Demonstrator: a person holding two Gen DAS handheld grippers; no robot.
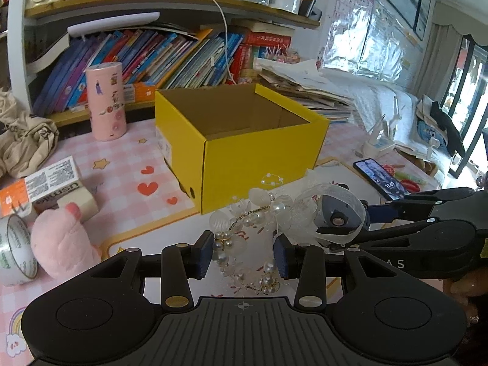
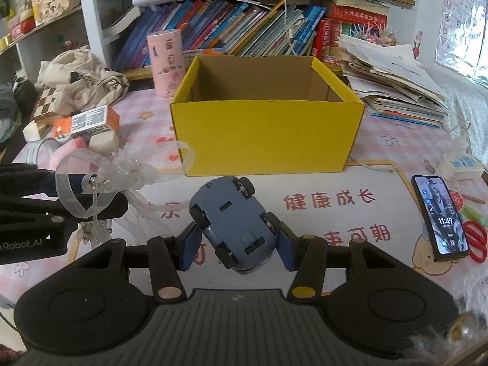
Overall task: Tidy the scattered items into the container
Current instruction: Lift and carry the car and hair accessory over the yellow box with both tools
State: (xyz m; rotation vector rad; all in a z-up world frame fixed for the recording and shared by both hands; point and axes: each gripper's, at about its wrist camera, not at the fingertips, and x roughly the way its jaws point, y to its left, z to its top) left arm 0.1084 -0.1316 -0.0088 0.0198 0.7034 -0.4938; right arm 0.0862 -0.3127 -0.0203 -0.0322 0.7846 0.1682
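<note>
The open yellow cardboard box (image 1: 259, 155) (image 2: 268, 134) stands on the pink table mat straight ahead in both views, and no items show inside it. My left gripper (image 1: 243, 254) is shut on a pearl-and-flower hair wreath (image 1: 262, 210) with clear ribbon loops, held in front of the box's near corner. In the right wrist view that left gripper (image 2: 91, 189) reaches in from the left with the wreath (image 2: 128, 167) at its tips. My right gripper (image 2: 238, 250) is shut on a blue toy car (image 2: 231, 219), underside up, in front of the box. In the left wrist view the car (image 1: 335, 213) shows behind the ribbon.
A pink cylinder (image 2: 166, 61) stands left of the box. An orange-and-white carton (image 2: 88, 122), a pink plush (image 1: 61, 244) and a tape roll (image 1: 18, 250) lie at the left. A phone (image 2: 440, 216) and red scissors (image 2: 475, 241) lie at the right. A paper stack (image 2: 396, 85) lies at the back right, bookshelves behind.
</note>
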